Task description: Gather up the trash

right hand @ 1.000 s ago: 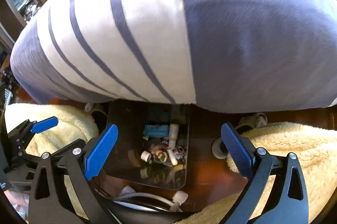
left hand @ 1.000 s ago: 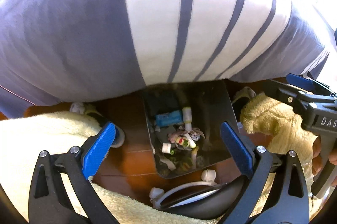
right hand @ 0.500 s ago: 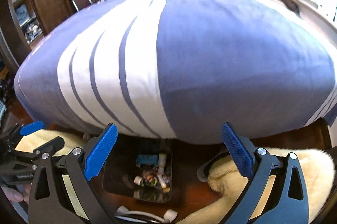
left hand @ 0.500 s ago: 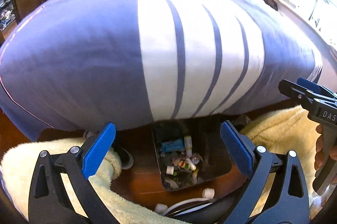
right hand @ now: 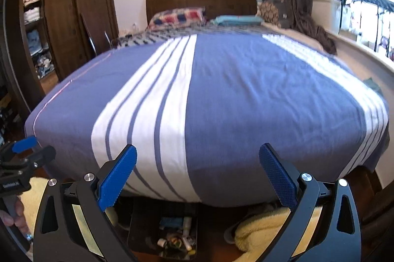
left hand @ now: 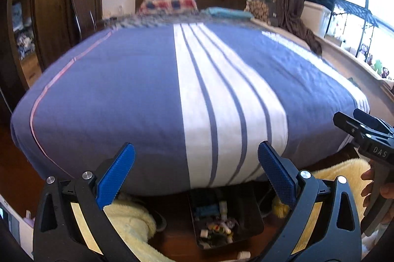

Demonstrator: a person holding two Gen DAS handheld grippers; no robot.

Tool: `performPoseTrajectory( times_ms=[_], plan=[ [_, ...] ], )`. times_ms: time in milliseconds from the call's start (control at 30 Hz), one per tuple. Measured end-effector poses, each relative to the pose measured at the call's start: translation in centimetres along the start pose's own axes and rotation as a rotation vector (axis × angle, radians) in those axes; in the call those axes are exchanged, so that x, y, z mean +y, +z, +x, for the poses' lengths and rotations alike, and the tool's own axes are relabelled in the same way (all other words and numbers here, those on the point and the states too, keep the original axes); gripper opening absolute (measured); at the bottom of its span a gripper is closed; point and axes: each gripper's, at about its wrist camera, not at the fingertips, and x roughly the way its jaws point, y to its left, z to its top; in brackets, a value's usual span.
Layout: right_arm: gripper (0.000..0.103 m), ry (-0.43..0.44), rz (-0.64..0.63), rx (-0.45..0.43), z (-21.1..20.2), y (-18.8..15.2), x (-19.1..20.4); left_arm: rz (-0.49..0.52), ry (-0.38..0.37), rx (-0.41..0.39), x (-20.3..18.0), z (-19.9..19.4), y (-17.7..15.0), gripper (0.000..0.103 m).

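Observation:
A dark trash bin [left hand: 253, 210] [right hand: 138, 225] stands on the wooden floor at the foot of the bed, holding several small bottles and wrappers [left hand: 216, 227] [right hand: 177, 239]. My left gripper [left hand: 197, 173] is open with nothing between its blue pads, raised above the bin and facing the bed. My right gripper [right hand: 198, 174] is also open and holds nothing, at the same height. Each gripper shows at the edge of the other's view, the right gripper [left hand: 362, 129] and the left gripper [right hand: 22, 153], with a hand on the handle.
A bed with a blue and white striped cover [left hand: 197, 89] [right hand: 221, 94] fills the middle. Pale yellow fluffy slippers or leg coverings [left hand: 133, 225] [right hand: 261, 232] flank the bin. A wooden wardrobe [right hand: 69, 15] stands left, a window ledge [right hand: 364, 52] right. A small white bottle [left hand: 242, 255] lies on the floor.
Both grippers have tilted up and risen from looking down into the bin to facing across the bed. Both stayed open throughout.

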Motion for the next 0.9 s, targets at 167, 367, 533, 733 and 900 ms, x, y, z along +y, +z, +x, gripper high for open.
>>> performPoseTrajectory(
  times_ms=[167,367,533,733,900],
  plan=[
    [0.100,-0.016,-0.022,-0.076,-2.0,1.5,0.4,0.018,0.027,-0.069,-0.4,-2.1,1.2,0.095],
    [0.100,-0.040,-0.030,-0.153,-4.0,3.0,0.9,0.020,0.028,-0.137,-1.0,-4.0,2.3,0.095],
    [0.100,-0.057,-0.027,-0.201,-5.4,3.8,0.9,0.023,0.024,-0.178,-1.4,-5.1,3.0,0.095],
    [0.100,-0.062,-0.019,-0.257,-7.0,4.6,1.0,0.024,0.015,-0.205,-1.8,-5.7,3.2,0.095],
    [0.100,-0.059,-0.018,-0.278,-7.7,4.7,1.2,0.031,0.012,-0.208,-2.1,-5.8,3.3,0.095]
  ],
)
